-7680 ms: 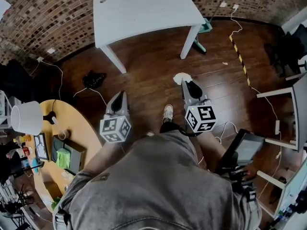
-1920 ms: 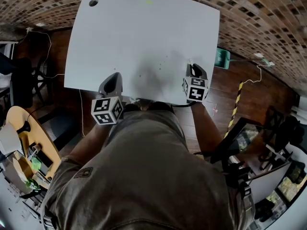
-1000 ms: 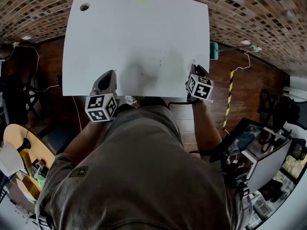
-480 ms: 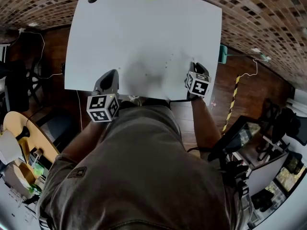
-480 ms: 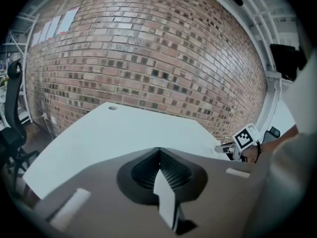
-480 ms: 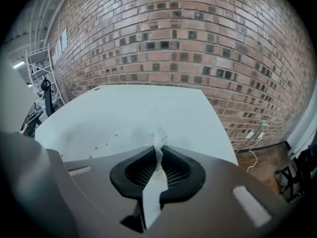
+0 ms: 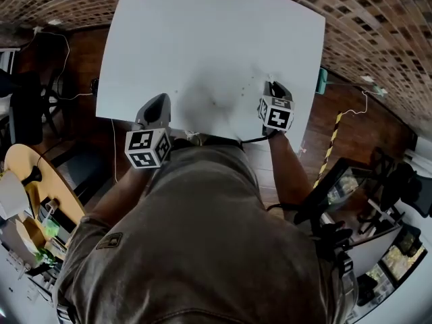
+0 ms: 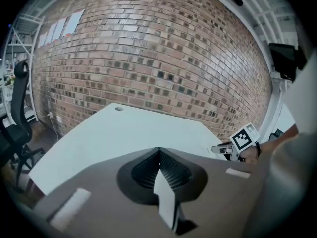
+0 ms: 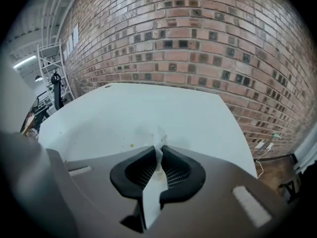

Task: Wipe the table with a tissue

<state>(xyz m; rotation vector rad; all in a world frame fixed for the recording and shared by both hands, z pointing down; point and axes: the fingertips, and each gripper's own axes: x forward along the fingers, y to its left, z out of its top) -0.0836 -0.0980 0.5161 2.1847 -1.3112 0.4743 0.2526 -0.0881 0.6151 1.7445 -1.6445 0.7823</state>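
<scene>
So that its loose end can drag over the brown specks (image 9: pixel 132 145), my right claw (image 9: pixel 159 150) pinches the crumpled white tissue (image 9: pixel 158 135) at the white rectangular table's (image 9: pixel 163 105) five o'clock, my left claw (image 8: pixel 159 151) pressed together, empty.

Olive short-sleeved shirt (image 7: pixel 202 248) — grey left tongs (image 7: pixel 160 100) and right tongs (image 7: pixel 272 85), black-and-white marker cubes (image 7: pixel 146 148).

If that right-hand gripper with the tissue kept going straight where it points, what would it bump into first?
Most likely the white table top: the right gripper, shut on the tissue, seems aimed slightly down across it. The brick wall lies beyond.
</scene>
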